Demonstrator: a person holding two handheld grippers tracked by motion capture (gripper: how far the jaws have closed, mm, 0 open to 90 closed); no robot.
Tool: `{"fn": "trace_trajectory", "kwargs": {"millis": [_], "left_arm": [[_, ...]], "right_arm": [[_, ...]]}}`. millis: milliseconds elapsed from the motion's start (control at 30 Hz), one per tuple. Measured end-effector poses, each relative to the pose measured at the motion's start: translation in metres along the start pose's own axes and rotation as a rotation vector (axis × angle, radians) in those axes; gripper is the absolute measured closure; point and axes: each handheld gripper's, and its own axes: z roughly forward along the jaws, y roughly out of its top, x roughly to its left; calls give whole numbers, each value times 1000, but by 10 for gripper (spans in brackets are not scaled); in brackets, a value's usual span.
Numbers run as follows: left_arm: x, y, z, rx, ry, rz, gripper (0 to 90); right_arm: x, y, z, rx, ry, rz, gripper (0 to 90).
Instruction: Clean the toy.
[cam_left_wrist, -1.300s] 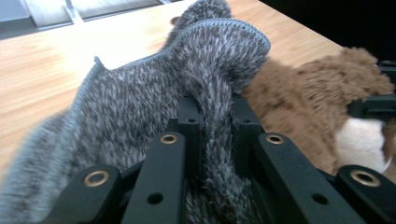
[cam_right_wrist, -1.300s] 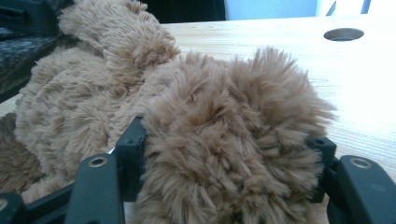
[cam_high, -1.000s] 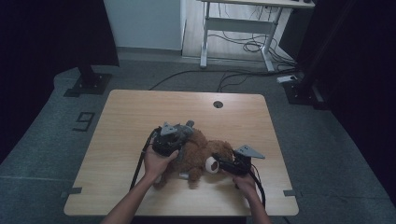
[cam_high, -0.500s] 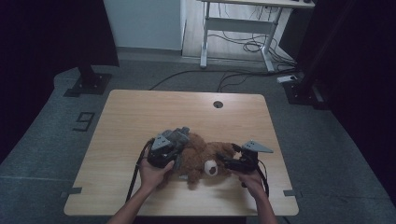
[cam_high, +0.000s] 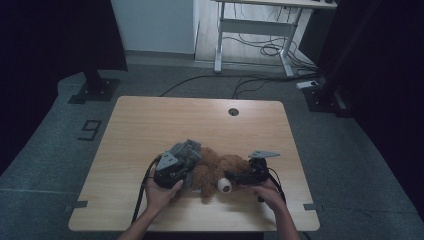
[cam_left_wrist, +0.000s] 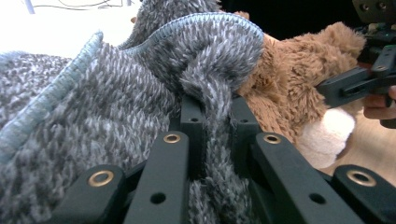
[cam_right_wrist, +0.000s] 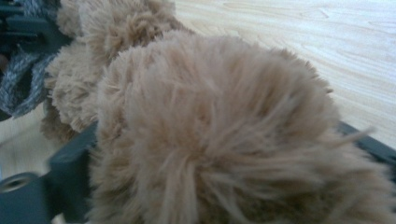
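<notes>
Left gripper (cam_left_wrist: 212, 112): we are pinching fold of grey knit (cam_left_wrist: 116, 93) tight between jaws, right at tips, knit draping over bear (cam_high: 215, 167) just beyond. Compared with second ago, we are holding knit lower and closer over bear's body. Right gripper (cam_high: 239, 178): jaws have just been opening; now we are standing them wide, bear's furry limb (cam_right_wrist: 224, 140) bulging between them. Bear is lying on table (cam_high: 200, 120) between both grippers. Judgement: right grip easing so left can draw knit onto bear.
</notes>
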Motion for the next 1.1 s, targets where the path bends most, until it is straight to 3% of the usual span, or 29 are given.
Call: {"fn": "trace_trajectory", "kwargs": {"millis": [100, 200, 400, 467, 667, 833, 1100], "left_arm": [[-2, -2, -2, -5, 0, 2, 802], [-2, -2, -3, -9, 1, 1, 801], [3, 3, -4, -15, 11, -21, 799], [7, 5, -5, -19, 17, -29, 799], [23, 14, -3, -34, 65, -72, 798], [32, 25, 4, -27, 83, -86, 797], [22, 28, 5, -20, 47, -64, 793]], "right_arm": [[2, -4, -2, -6, -4, -4, 218], [5, -9, -4, -66, -26, -43, 378], [10, -7, -3, -129, -58, -88, 499], [13, -3, 0, -161, -88, -146, 518], [17, 18, 18, -245, -189, -250, 548], [7, 31, 30, -282, -249, -258, 552], [-3, 12, 19, -273, -196, -267, 516]]}}
